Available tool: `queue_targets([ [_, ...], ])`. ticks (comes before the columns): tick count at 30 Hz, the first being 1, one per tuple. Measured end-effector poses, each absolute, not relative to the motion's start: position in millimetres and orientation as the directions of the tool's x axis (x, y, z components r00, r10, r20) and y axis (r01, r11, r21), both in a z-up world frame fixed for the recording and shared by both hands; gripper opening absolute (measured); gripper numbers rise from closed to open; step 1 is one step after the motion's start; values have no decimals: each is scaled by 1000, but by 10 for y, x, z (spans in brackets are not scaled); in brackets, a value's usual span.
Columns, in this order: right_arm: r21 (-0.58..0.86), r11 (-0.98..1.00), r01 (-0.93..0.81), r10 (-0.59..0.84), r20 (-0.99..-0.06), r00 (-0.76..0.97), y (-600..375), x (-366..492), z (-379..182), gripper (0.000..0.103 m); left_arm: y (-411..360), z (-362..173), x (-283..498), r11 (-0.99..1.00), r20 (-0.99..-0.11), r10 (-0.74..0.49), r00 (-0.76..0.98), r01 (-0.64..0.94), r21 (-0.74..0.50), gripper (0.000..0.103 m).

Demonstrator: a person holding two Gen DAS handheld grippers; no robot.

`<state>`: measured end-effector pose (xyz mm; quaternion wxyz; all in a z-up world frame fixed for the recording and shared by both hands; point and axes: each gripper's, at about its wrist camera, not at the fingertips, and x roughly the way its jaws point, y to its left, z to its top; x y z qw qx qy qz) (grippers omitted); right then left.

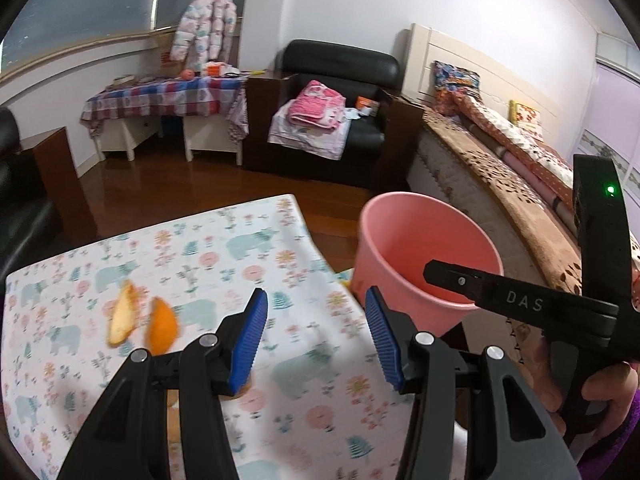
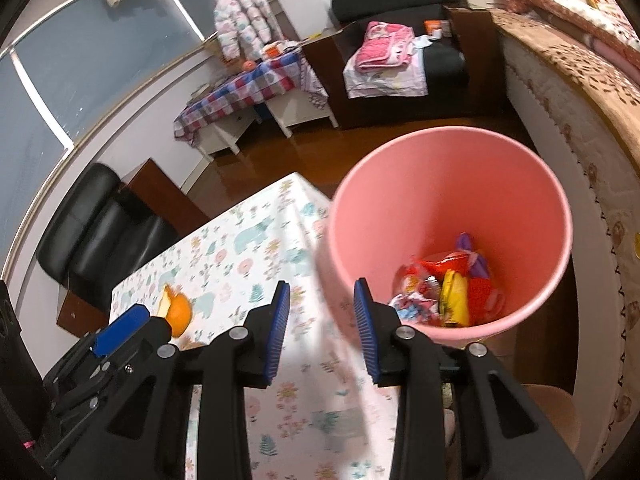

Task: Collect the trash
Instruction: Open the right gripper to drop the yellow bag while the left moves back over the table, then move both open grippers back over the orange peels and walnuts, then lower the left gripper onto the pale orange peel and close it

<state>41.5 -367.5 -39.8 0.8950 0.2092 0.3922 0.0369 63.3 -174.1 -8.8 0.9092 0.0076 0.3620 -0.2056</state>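
Note:
Two pieces of orange peel (image 1: 144,322) lie on the floral tablecloth (image 1: 200,252), left of my left gripper (image 1: 316,320), which is open and empty above the cloth. A pink bin (image 1: 424,256) stands off the table's right edge. In the right wrist view the pink bin (image 2: 448,184) holds several colourful wrappers (image 2: 444,292). My right gripper (image 2: 322,312) is open and empty, over the table edge next to the bin. The peel (image 2: 176,308) shows left of it, partly behind the left gripper's blue fingertip (image 2: 124,326).
A bed with a brown cover (image 1: 500,184) runs along the right, close behind the bin. A black armchair with pink laundry (image 1: 320,116) and a checked-cloth side table (image 1: 168,96) stand at the far wall. Another black chair (image 2: 92,224) is left of the table.

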Motion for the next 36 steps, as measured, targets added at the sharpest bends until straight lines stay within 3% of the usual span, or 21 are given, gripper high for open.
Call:
queue_targets([
  [13,381,924,29,268,-699,663,-3138,419,-415,34,-1077,-165,581,951,-666,-302,682,268,-157,50],
  [36,391,920,-7,306,-710,634,-2977,454,-500,34,-745,-321,696,966,-689,-258,678,195,-171,50],
])
